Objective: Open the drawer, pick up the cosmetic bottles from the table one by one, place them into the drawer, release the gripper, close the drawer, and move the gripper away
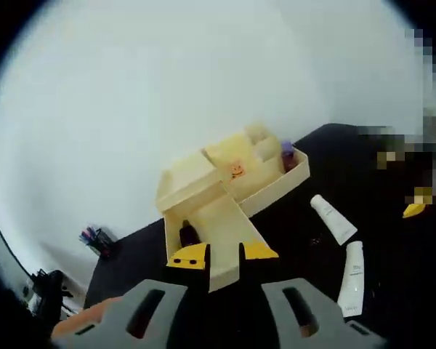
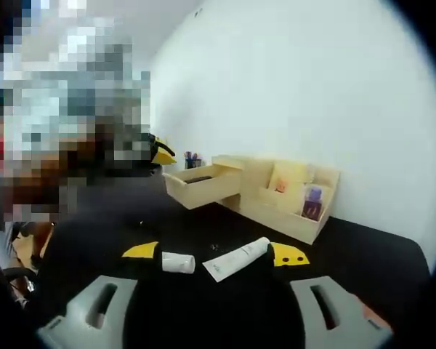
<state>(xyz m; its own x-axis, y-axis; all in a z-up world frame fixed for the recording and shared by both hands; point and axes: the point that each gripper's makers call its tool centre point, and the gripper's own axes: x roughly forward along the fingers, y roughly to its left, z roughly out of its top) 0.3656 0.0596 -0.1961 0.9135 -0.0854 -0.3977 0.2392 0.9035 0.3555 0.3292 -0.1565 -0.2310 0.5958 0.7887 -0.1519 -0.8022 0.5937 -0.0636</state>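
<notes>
Drawer (image 1: 203, 233) stands pulled out from the cream wooden organiser (image 1: 232, 174), and we take that organiser as our landmark on the black counter (image 1: 392, 262). We count one dark bottle (image 1: 188, 235) already lying inside the drawer, at its inner end toward the organiser body. In the organiser's open top compartments we count one purple-capped bottle (image 1: 287, 154) standing upright at the far end, and one small orange sticker (image 1: 236, 171) on a middle divider.

On the counter beside the organiser, clear of it, we count two white cosmetic tubes. In the left gripper view the nearer tube (image 1: 333, 218) lies just off the organiser's long side, and the second tube (image 1: 353, 276) lies farther out from it, the two apart from each other. A cup of pens (image 1: 96, 240) stands on the counter on the drawer side of the organiser, well apart.

Our left tool (image 1: 224, 256) hovers over the outer end of the drawer with its yellow-tipped jaws spread and nothing between them. Our right tool (image 2: 214, 254) sits well back from the organiser, its jaws spread wide; in the right gripper view the two tubes, one short (image 2: 177, 262) and one long (image 2: 238, 259), lie on the counter between the jaw tips, and neither is pinched. The left tool's yellow tip (image 2: 162, 154) shows near the drawer (image 2: 202, 185) there too.
</notes>
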